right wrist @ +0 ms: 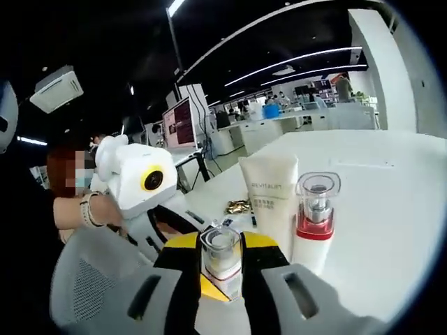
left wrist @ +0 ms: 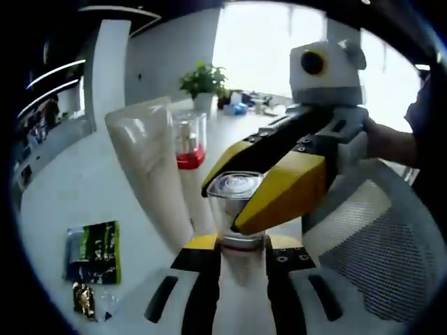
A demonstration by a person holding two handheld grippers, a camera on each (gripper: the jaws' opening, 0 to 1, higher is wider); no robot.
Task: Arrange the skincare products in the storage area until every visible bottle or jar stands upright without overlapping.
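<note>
A small bottle (left wrist: 234,190) with a clear cap and a red band is held between both grippers above the white table. My left gripper (left wrist: 241,246) is shut on its lower body. My right gripper (left wrist: 227,206) comes in from the right, and its yellow jaws close on the cap. In the right gripper view the same bottle (right wrist: 221,251) sits between my right gripper (right wrist: 222,248) jaws. A white tube (right wrist: 271,199) stands upright on the table, with a taller red-collared pump bottle (right wrist: 316,218) upright beside it. Both also appear behind the held bottle, the tube (left wrist: 150,164) and the pump bottle (left wrist: 189,139).
A green-black sachet (left wrist: 94,251) and a gold sachet (left wrist: 87,300) lie flat on the white table (left wrist: 63,195). A white mesh chair (left wrist: 377,234) stands close on the right. A person's hand (left wrist: 387,143) holds the right gripper. A potted plant (left wrist: 202,80) stands far back.
</note>
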